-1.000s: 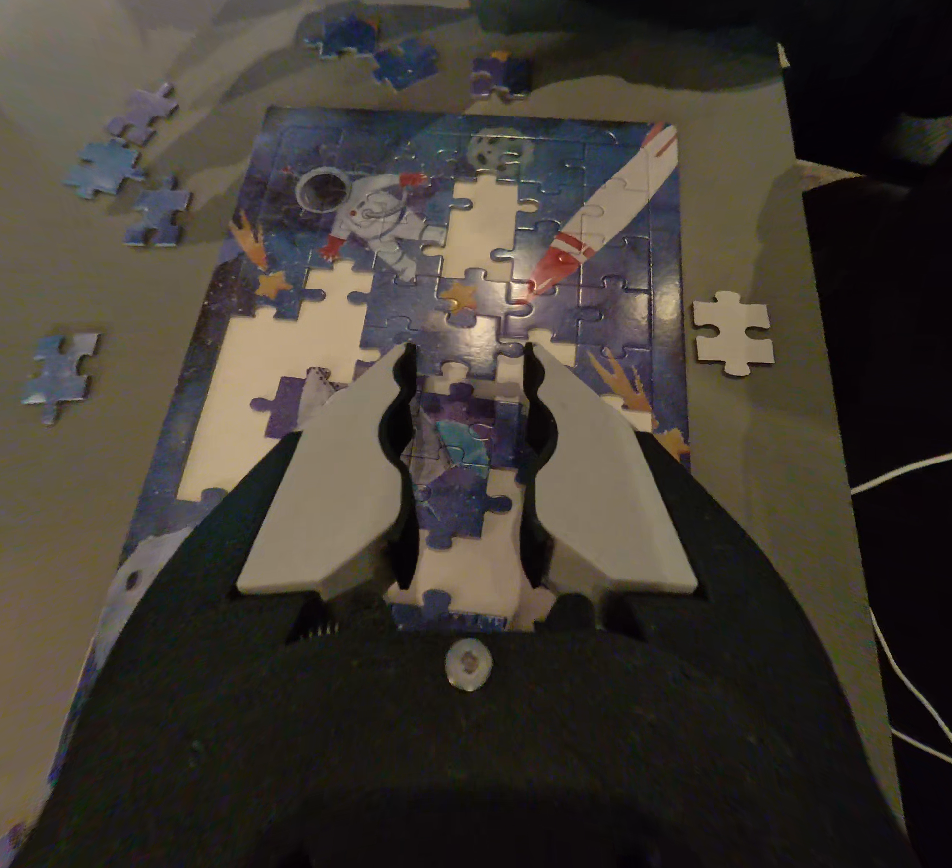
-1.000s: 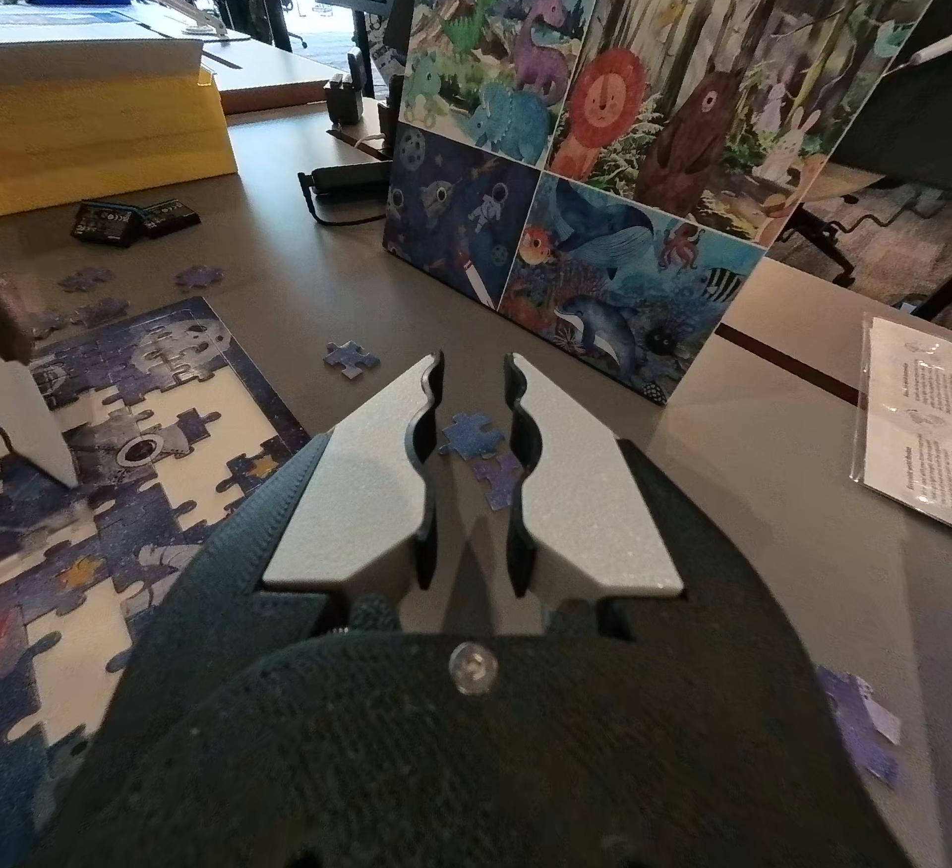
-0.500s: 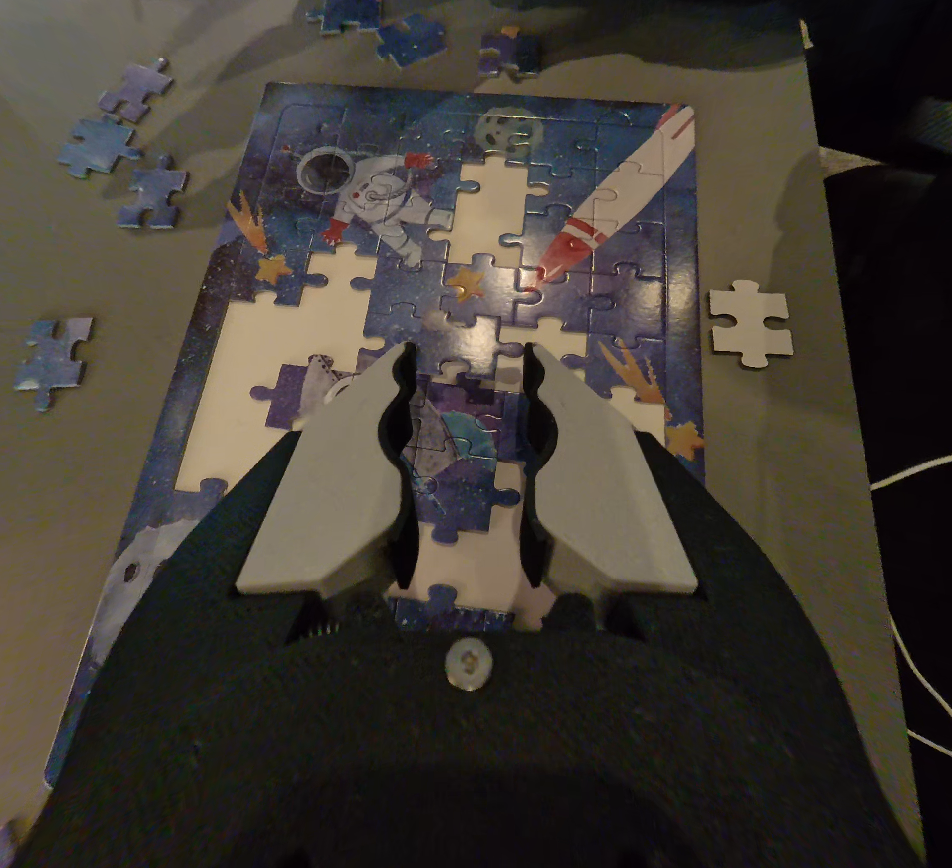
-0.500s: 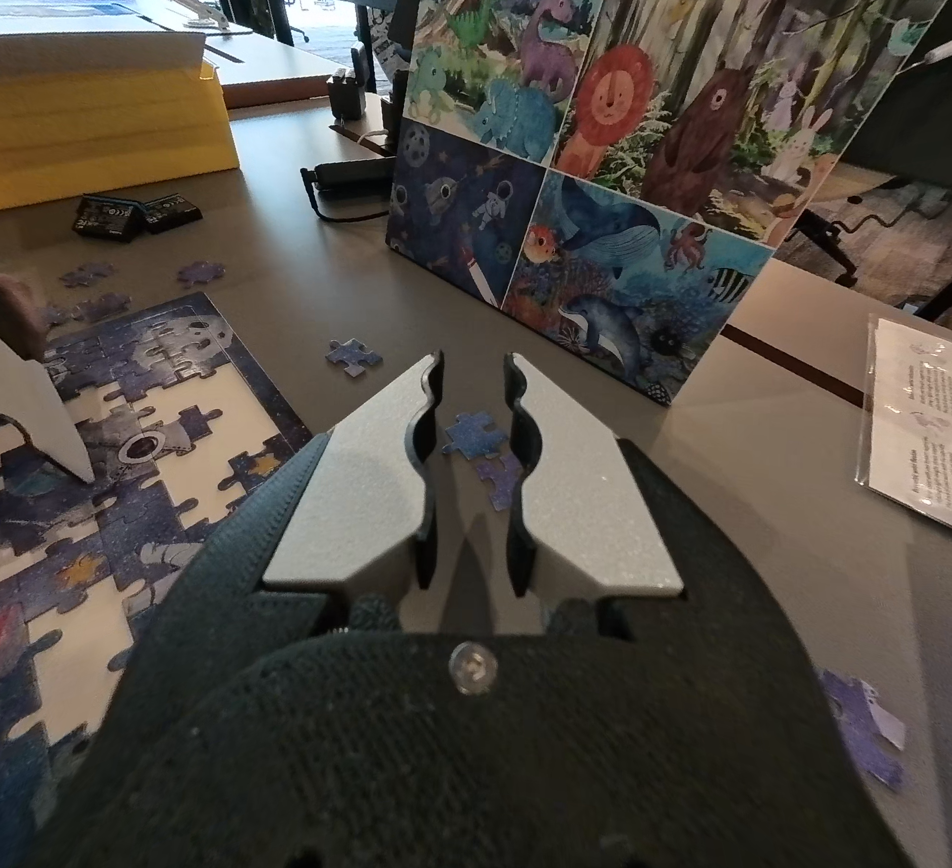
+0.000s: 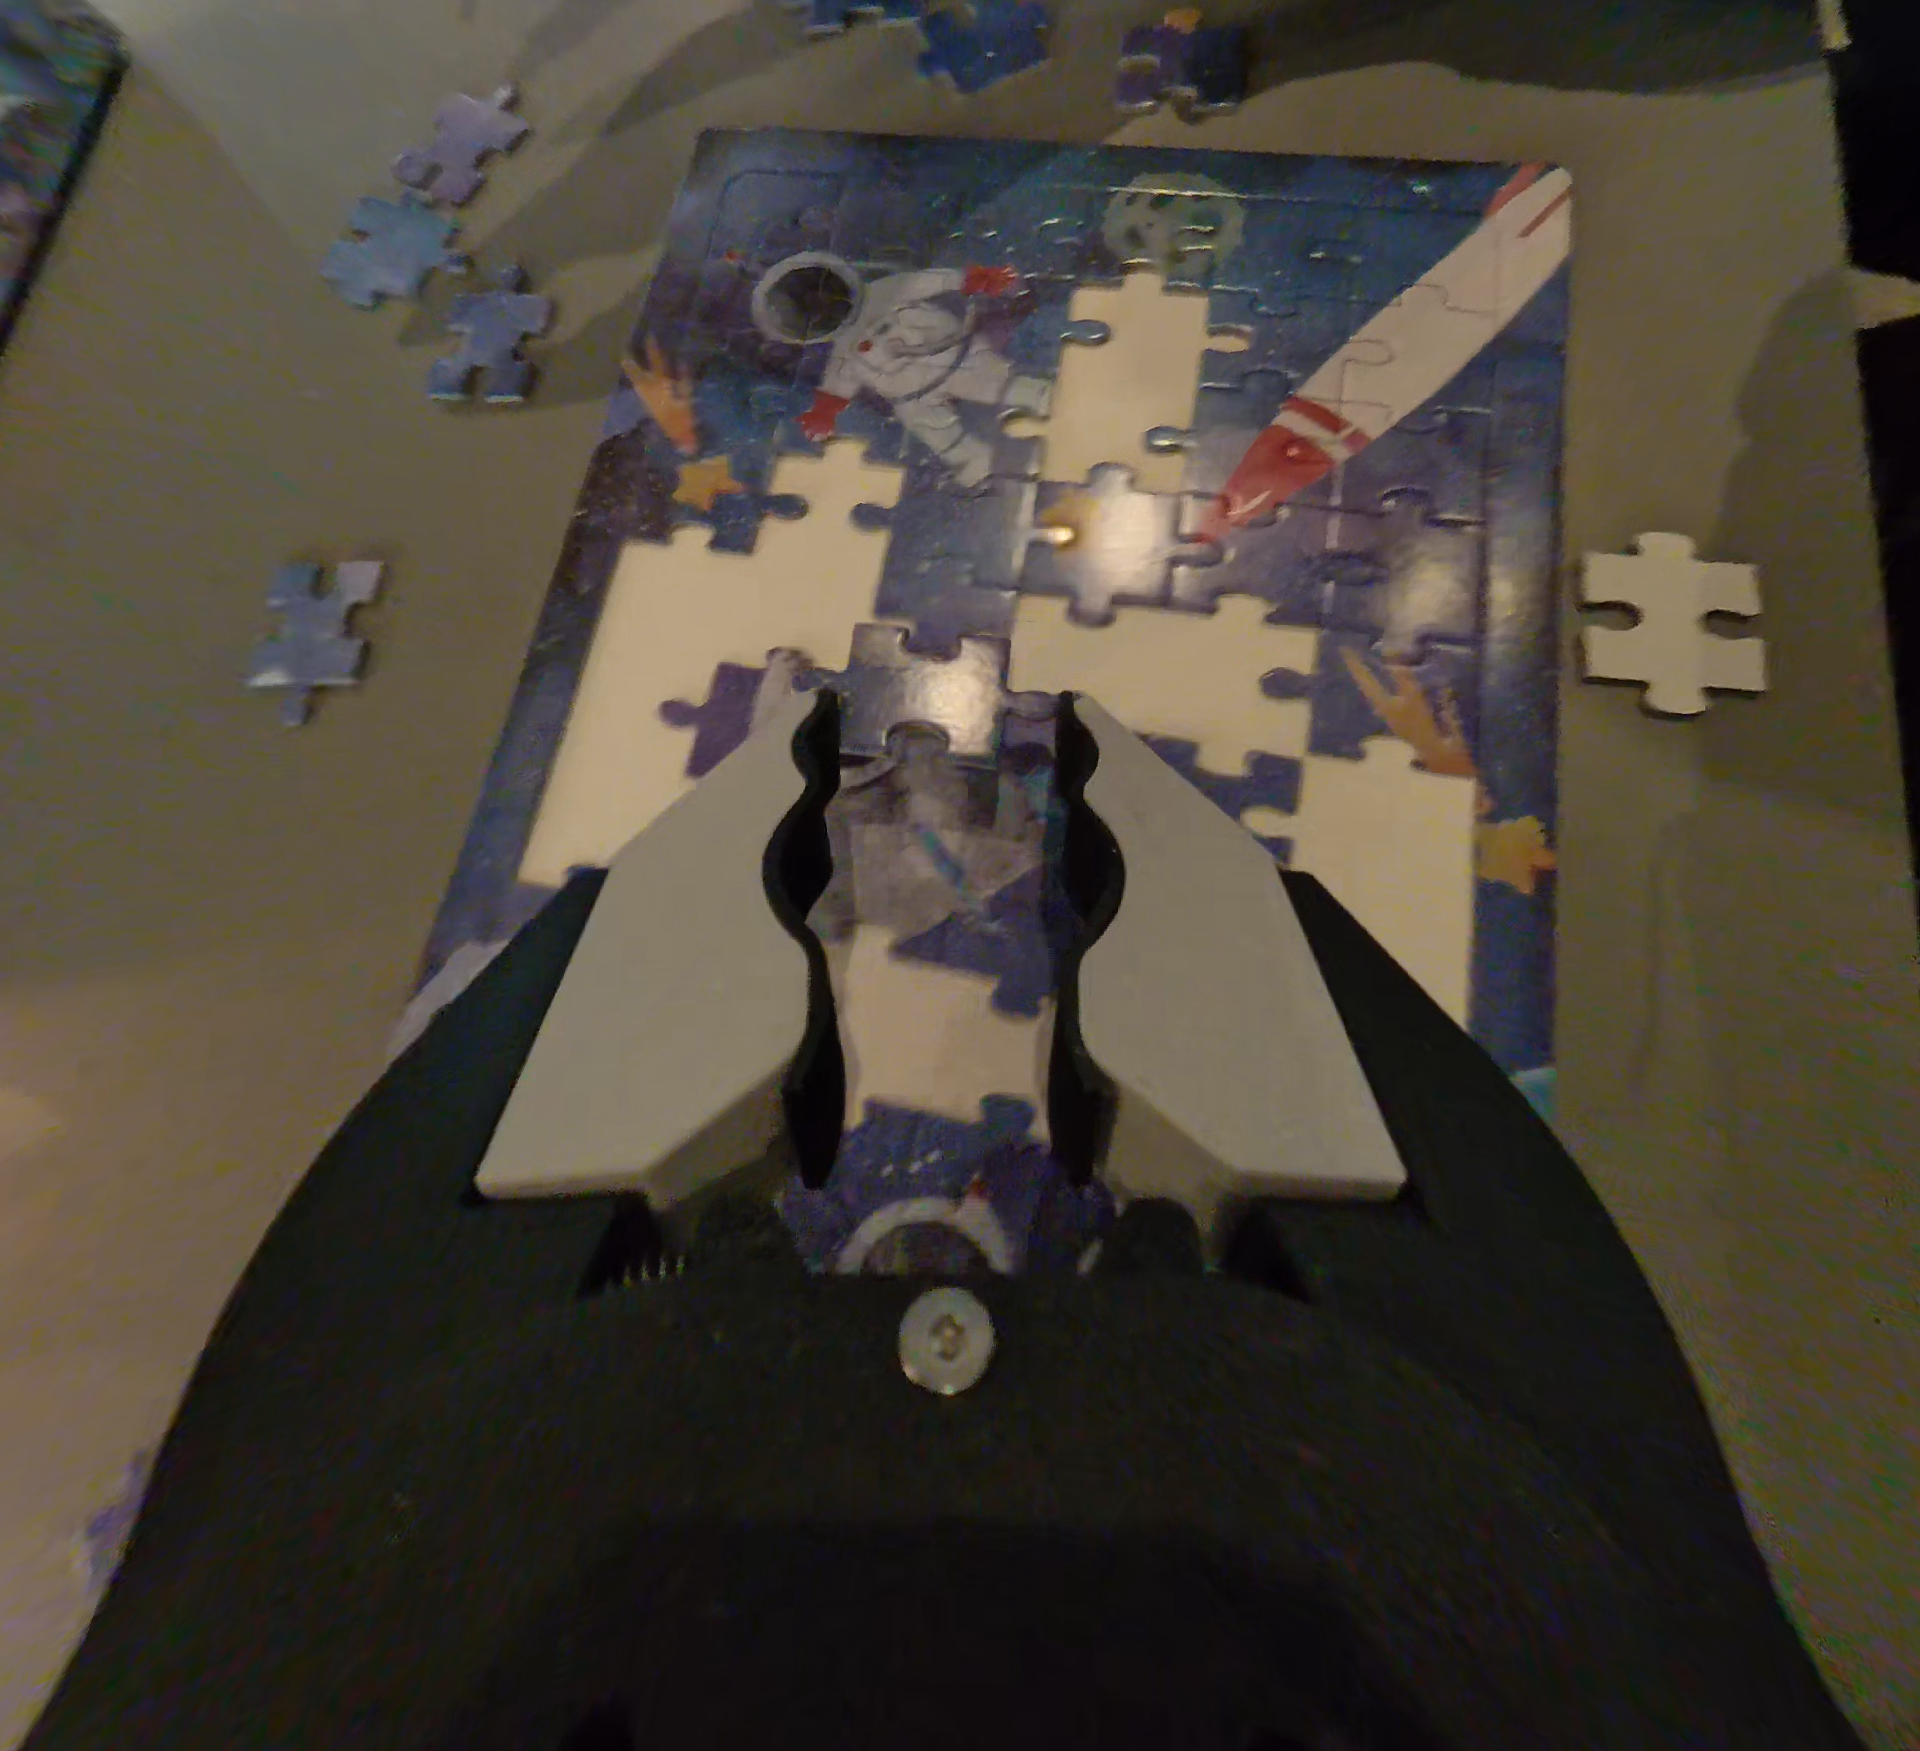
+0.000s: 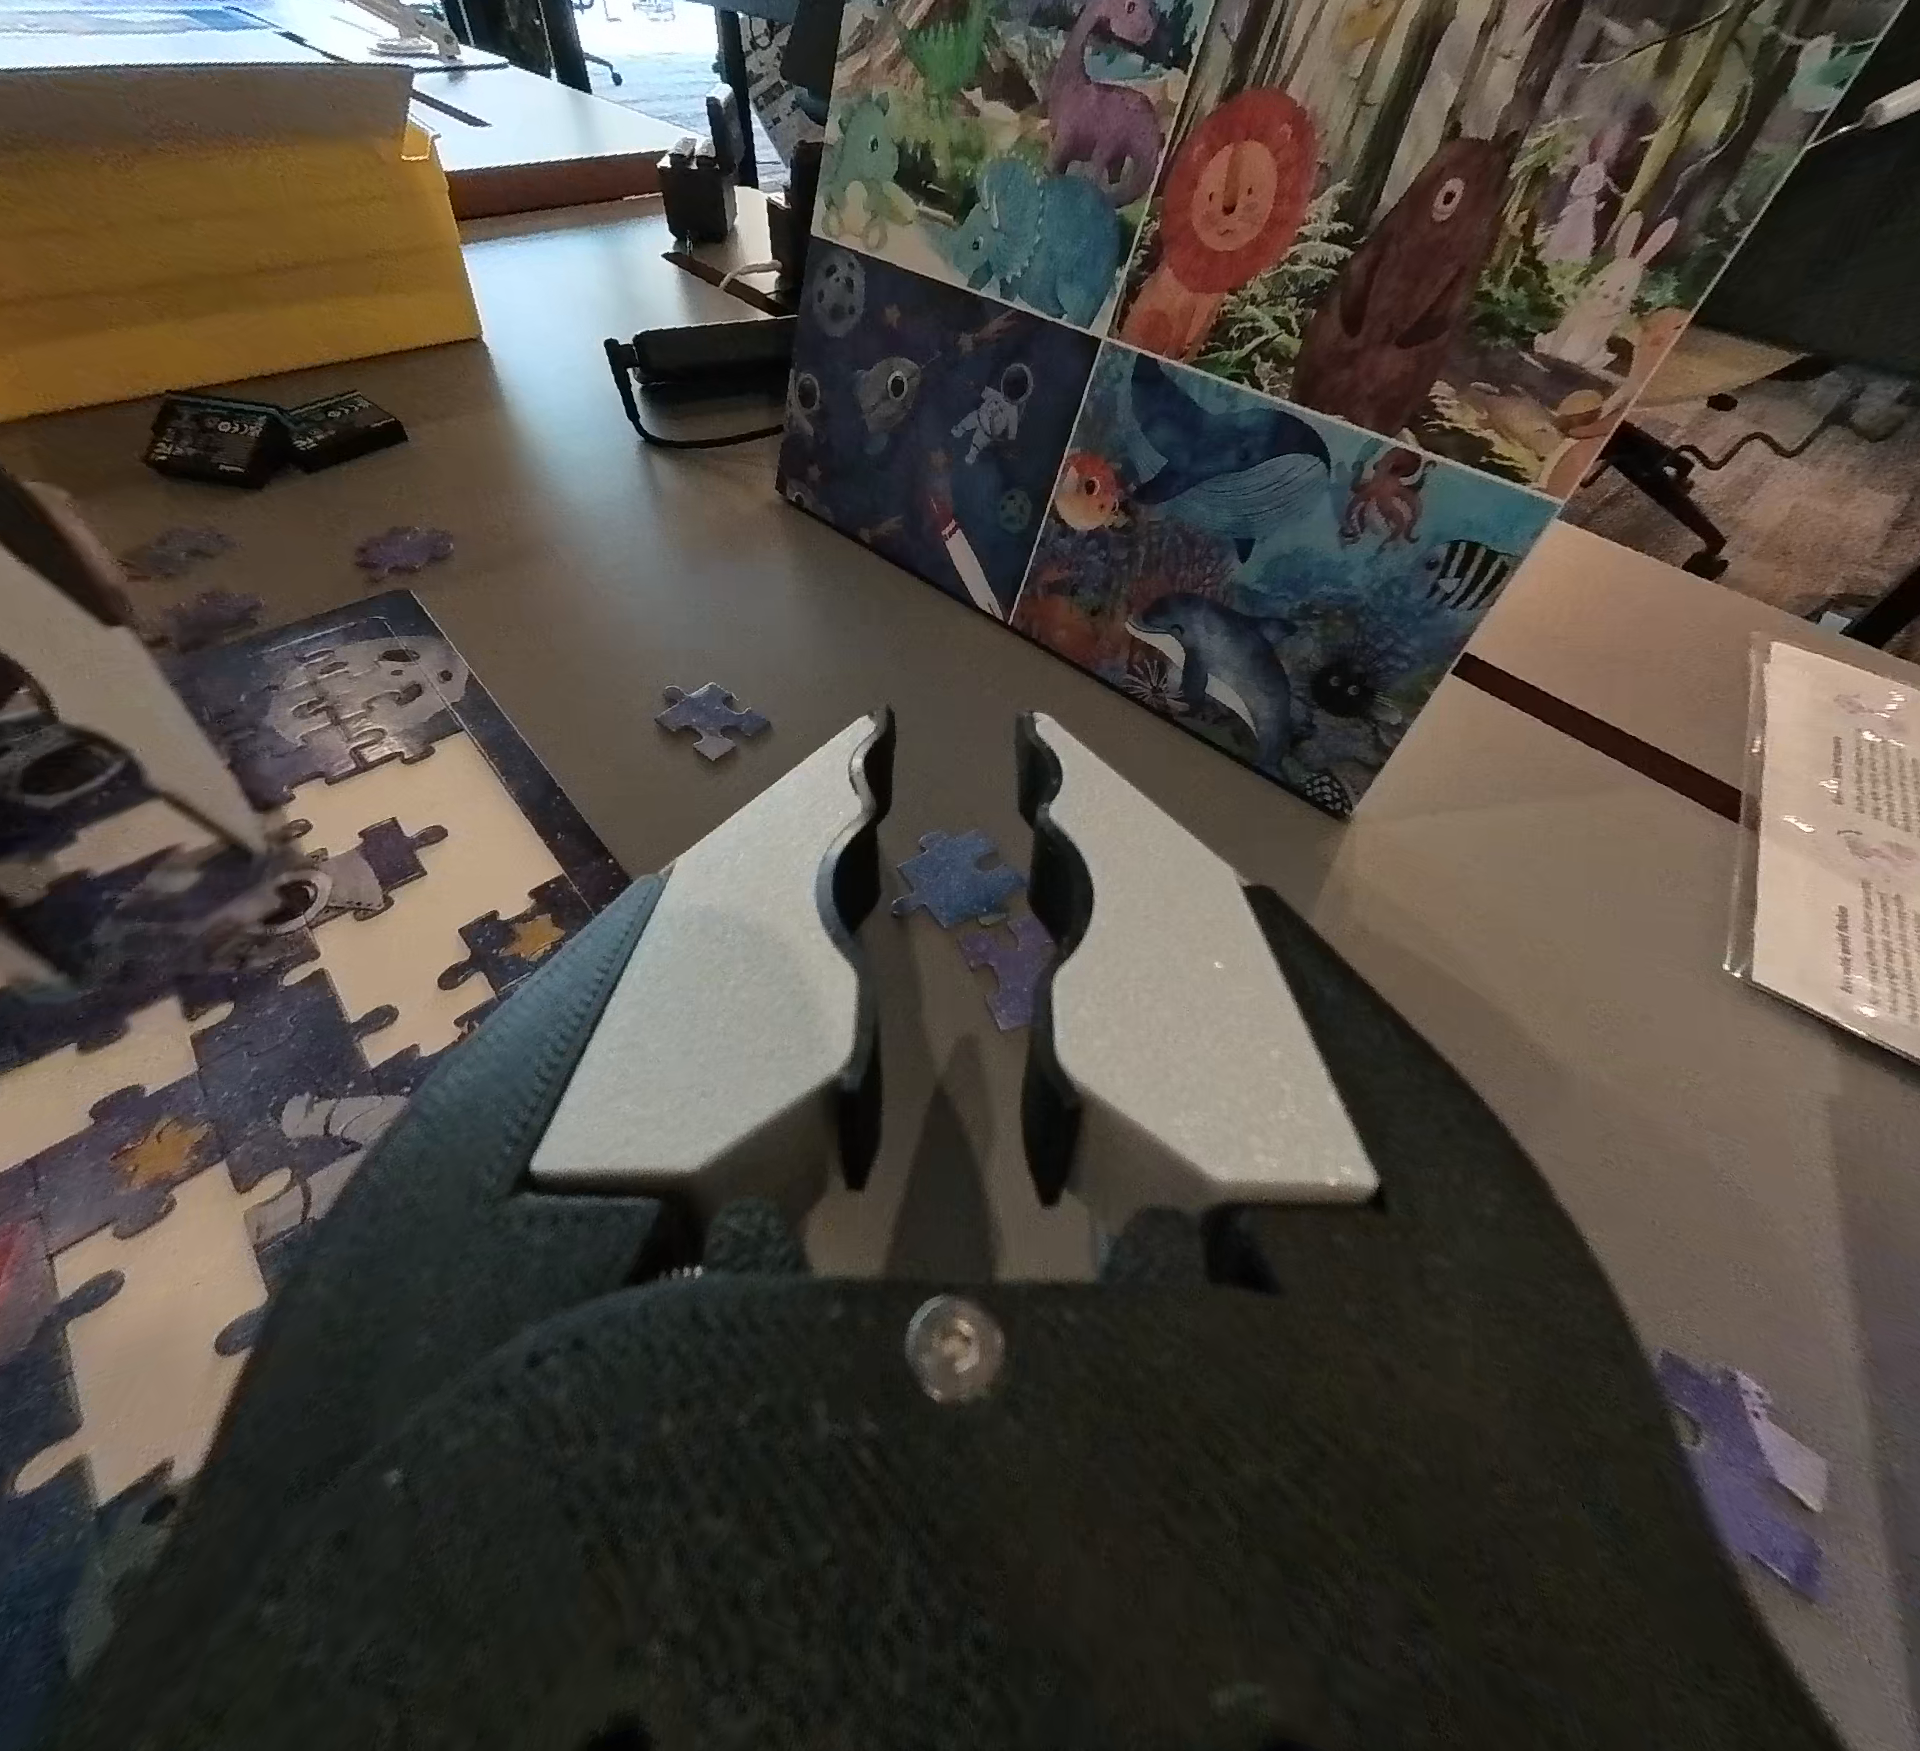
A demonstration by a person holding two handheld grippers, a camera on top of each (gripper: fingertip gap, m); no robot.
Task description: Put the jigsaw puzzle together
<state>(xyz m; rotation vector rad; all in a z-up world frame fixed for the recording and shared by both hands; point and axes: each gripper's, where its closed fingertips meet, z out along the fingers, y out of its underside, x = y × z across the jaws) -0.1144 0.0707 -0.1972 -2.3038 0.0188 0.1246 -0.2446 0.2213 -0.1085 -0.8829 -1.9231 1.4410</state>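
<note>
The left gripper (image 5: 940, 714) has advanced, empty jaws apart, over the blue space-themed cardboard jigsaw (image 5: 1434, 558); right gripper (image 6: 954, 745) idles, jaws parted; gaps remain.

The left tongs (image 5: 940, 714) point steeply downward with jaws parted, while the right tongs (image 6: 954, 745) hover level, also parted.

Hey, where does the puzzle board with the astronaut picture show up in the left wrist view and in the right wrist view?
Left wrist view: the puzzle board fills the centre, partly under the left hand-held gripper, whose open jaws straddle a dark blue piece.
Right wrist view: the puzzle board lies at the left edge, cut off by the frame.
Shared landmark: the left hand-held gripper's finger reaches onto the board there.
</note>
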